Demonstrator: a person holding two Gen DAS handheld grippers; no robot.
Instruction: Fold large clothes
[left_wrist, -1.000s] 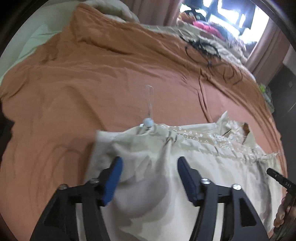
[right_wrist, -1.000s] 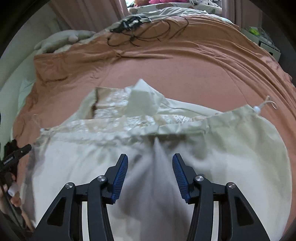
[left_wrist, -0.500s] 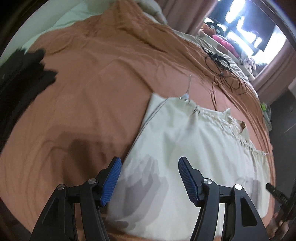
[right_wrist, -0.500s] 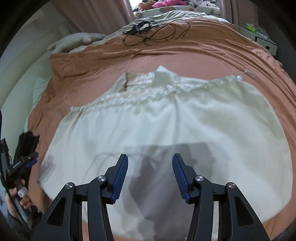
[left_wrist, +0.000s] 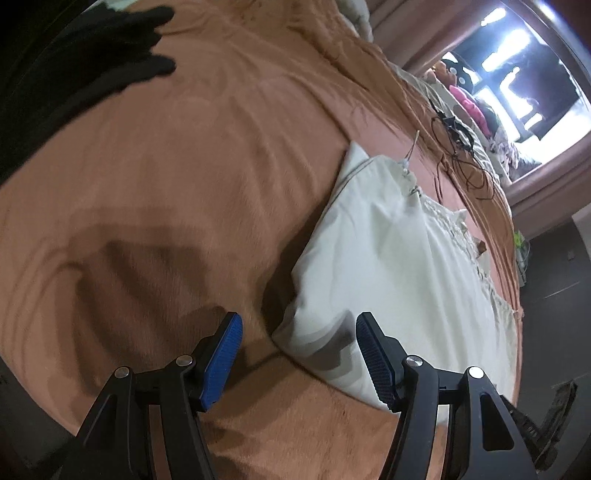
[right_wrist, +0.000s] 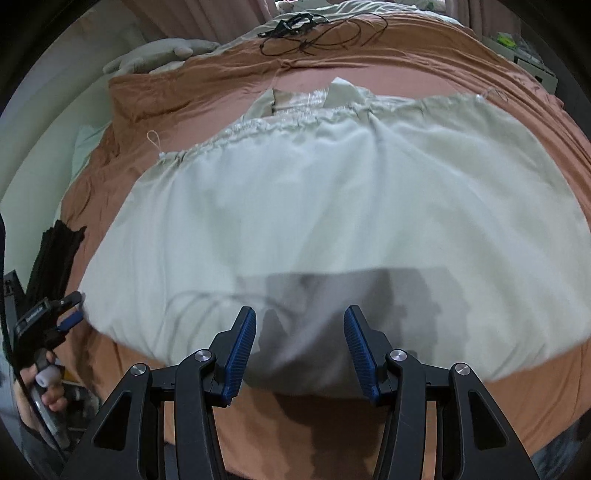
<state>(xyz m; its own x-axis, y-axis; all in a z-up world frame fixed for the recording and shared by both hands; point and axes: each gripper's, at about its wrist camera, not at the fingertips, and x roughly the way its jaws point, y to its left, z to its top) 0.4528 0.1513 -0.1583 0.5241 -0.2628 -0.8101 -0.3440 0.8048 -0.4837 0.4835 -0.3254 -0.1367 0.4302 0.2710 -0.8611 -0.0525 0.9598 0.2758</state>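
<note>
The right claw (right_wrist: 297, 347) hangs wide and empty over the near hem of the garment (right_wrist: 325, 206); the left claw (left_wrist: 295, 354), wide and empty too, hovers above the garment's near left corner (left_wrist: 284, 334). Only one garment is being worked: a pale cream piece spread flat on the bed (left_wrist: 166, 184), its near hem close to the bed's near edge and its gathered, lacy waistband (right_wrist: 280, 123) toward the far side. It looks thin, light and limp, so it should sag and crease wherever it is not supported; I would pinch it at the two near corners, or along the hem, taking both layers. One drawstring loop (right_wrist: 153, 138) trails from the waistband's left end, and another (right_wrist: 495, 92) from the right. One dark garment (left_wrist: 85, 62) lies at the bed's left edge, well apart. Farthest off, one tangle of black cable (right_wrist: 314, 33) sits by the far edge, beside one pillow (right_wrist: 159, 57).
</note>
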